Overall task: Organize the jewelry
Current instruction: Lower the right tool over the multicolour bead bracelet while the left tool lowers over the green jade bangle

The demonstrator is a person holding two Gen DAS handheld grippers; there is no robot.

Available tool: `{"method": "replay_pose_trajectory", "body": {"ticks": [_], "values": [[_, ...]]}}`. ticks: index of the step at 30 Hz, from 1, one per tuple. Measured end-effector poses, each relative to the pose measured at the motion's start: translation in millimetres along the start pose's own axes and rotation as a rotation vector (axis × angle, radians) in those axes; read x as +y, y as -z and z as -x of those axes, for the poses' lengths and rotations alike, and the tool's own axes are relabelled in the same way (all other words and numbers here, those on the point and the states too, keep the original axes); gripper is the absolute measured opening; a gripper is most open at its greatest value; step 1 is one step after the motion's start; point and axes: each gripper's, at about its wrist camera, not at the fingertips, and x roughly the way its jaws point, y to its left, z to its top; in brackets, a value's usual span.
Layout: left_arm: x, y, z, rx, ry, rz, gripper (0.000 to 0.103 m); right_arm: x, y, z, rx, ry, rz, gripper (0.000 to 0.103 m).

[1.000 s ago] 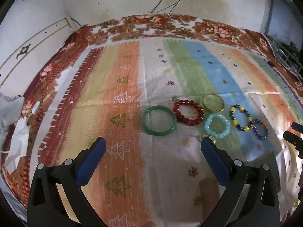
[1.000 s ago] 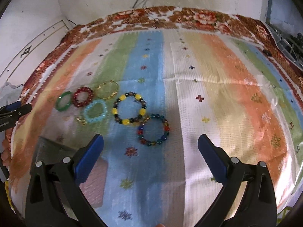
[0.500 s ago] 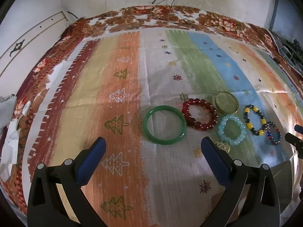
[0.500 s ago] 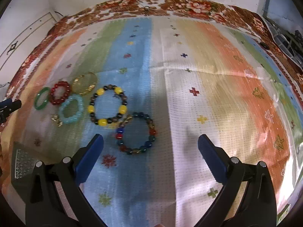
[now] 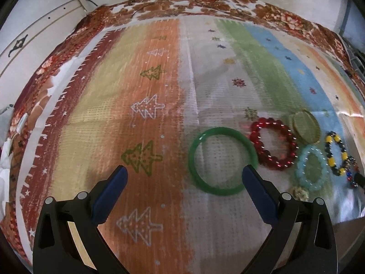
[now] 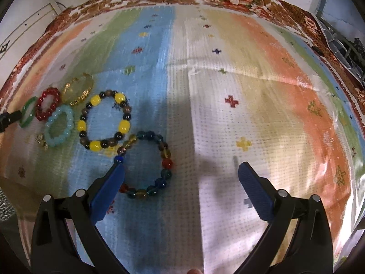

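Striped cloth [image 5: 159, 118] carries our green bangle [image 5: 222, 161]; beside it, both tongs [image 5: 184, 173] [image 6: 181, 171] hang released.

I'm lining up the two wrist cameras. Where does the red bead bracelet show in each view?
Left wrist: the red bead bracelet lies right of centre, just beyond the right fingertip.
Right wrist: the red bead bracelet sits small at the far left edge.
Shared landmark: in both views it lies between the green bangle and the gold bangle.
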Motion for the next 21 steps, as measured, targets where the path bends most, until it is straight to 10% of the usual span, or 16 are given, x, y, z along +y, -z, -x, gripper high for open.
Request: {"method": "replay_pose_trajectory", "body": {"ticks": [17,21], "values": [[0.8,8.2,-23.4,-0.01,-0.028,-0.01,0.099,11.5,6.8,-7.9,-0.059,0.031,0.031,0.086],[-6.4,9.0,-19.6,-0.032,-0.021,-0.055,0.084,12.1,6.2,-7.6,-0.059,0.024,0.036,0.08]]}}
